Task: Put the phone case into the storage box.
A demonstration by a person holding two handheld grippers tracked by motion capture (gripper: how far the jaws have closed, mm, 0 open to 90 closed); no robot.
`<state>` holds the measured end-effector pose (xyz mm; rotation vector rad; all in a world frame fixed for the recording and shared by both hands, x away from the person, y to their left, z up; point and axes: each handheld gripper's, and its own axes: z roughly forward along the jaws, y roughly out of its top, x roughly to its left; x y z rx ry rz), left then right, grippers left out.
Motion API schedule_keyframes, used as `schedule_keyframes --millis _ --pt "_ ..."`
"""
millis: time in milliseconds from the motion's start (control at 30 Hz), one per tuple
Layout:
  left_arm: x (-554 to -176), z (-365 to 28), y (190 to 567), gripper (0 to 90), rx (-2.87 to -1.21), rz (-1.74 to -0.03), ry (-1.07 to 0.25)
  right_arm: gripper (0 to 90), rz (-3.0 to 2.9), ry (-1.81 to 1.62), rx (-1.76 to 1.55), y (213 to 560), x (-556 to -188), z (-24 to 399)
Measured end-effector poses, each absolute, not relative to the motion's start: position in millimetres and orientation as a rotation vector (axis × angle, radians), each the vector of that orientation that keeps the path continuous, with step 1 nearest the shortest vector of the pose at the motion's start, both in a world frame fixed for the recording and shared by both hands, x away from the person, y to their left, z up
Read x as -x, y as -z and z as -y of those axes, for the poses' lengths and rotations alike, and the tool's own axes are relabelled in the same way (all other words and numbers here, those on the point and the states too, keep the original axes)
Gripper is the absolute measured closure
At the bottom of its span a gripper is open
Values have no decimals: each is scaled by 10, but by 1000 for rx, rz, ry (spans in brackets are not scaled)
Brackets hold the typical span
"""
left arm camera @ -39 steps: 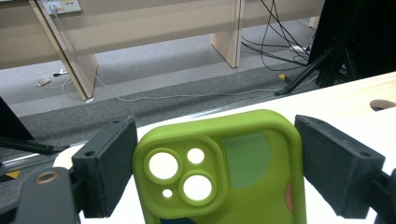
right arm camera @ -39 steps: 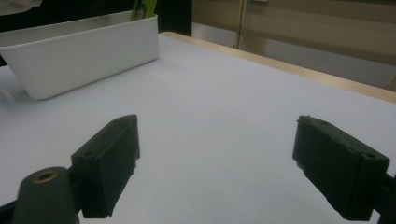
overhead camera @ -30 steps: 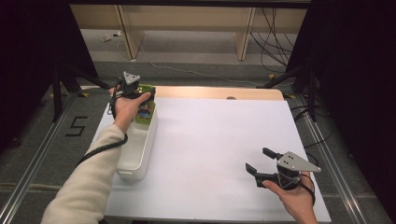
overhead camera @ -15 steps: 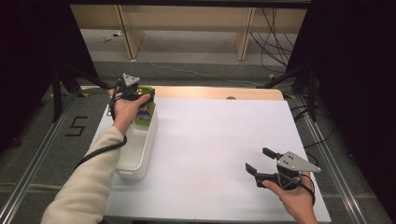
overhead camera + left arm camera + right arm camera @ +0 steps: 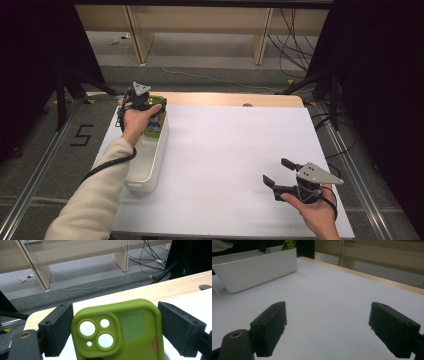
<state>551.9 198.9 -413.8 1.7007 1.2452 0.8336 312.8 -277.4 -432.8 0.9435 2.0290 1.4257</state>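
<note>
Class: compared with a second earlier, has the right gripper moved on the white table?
No. In the high view the right gripper sits at the same spot relative to the table's near right edge.

The person wears a cream long sleeve on the left arm. Each gripper has blocky black jaws with small screw holes. The right gripper carries a grey three-cornered plate, and a black cable trails from the left gripper.

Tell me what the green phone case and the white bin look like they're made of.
The green phone case looks like soft silicone or rubber: matte, with rounded edges and molded lips around the camera holes. The white bin looks like hard plastic: smooth, slightly glossy walls with a thin even rim. Neither can be told for sure from looks alone.
</note>
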Motion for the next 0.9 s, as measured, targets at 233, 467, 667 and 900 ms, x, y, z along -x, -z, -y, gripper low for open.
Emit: schedule_keyframes --millis 233,467,667,900 --pt "-5505 -1986 4162 158 -1705 -1247 -833 160 -2032 -1425 -944 4329 -3127 2772" --pt "-5500 -1980 4174 157 -1705 -1249 -834 160 -2033 -1425 -944 4330 -3128 2771" --pt "-5493 -1981 4185 157 -1707 -1252 -835 160 -2031 -1426 -944 4331 -3128 2771" --pt "-5477 -1983 4203 156 -1713 -1257 -832 160 -2033 -1425 -944 4332 -3129 2770"
